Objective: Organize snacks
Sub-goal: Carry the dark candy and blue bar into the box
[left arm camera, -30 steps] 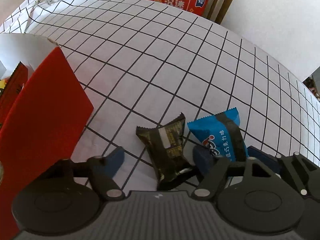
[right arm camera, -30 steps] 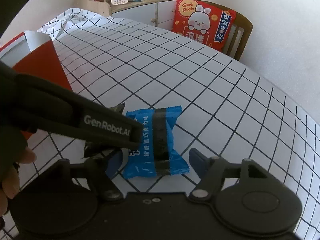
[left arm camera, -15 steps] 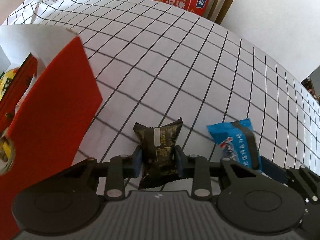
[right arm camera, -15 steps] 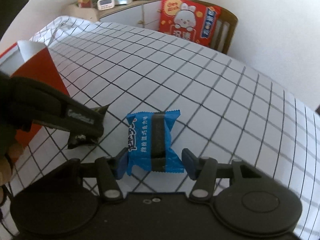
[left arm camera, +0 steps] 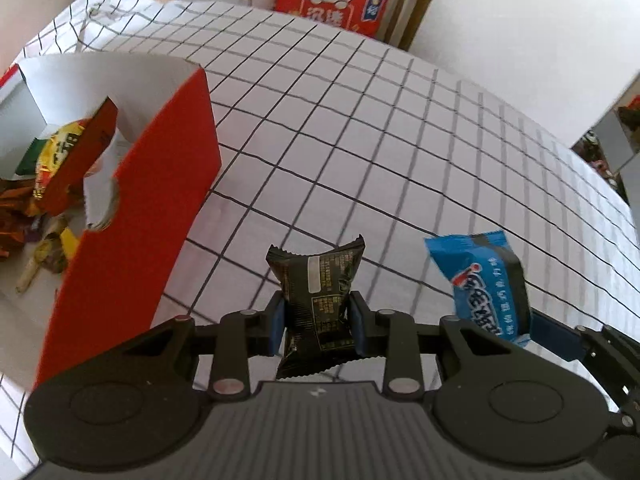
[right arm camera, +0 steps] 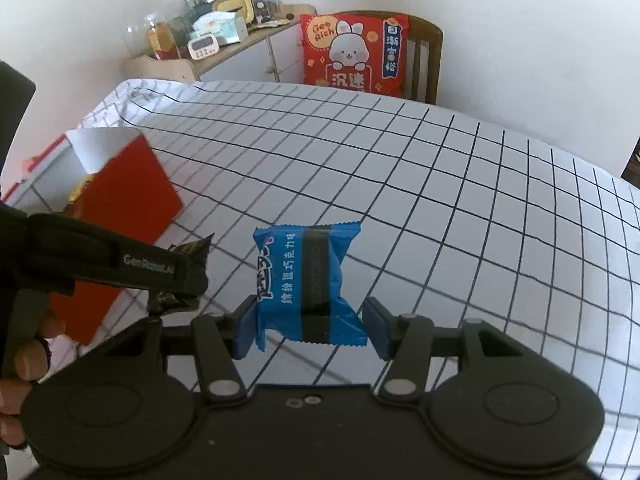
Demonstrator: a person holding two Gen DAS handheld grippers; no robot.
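Two grippers, two packets. The left gripper clamped one black snack packet between its fingers; the right gripper pinched one blue snack packet. One red box stood to the left gripper's left, holding several snacks.

- Black snack packet: lower end hidden behind the left tool body; print too small to read.
- Blue snack packet: bottom corner covered by the left tool's housing in the left wrist view.
- Red box: near end cut off by the frame edge; contents partly hidden behind its wall and inner flap.
- Black snack packet in the right wrist view: mostly hidden behind the left tool's arm.
- Person's hand: cut off at the left edge.
- Cabinet-top clutter: too small to identify.
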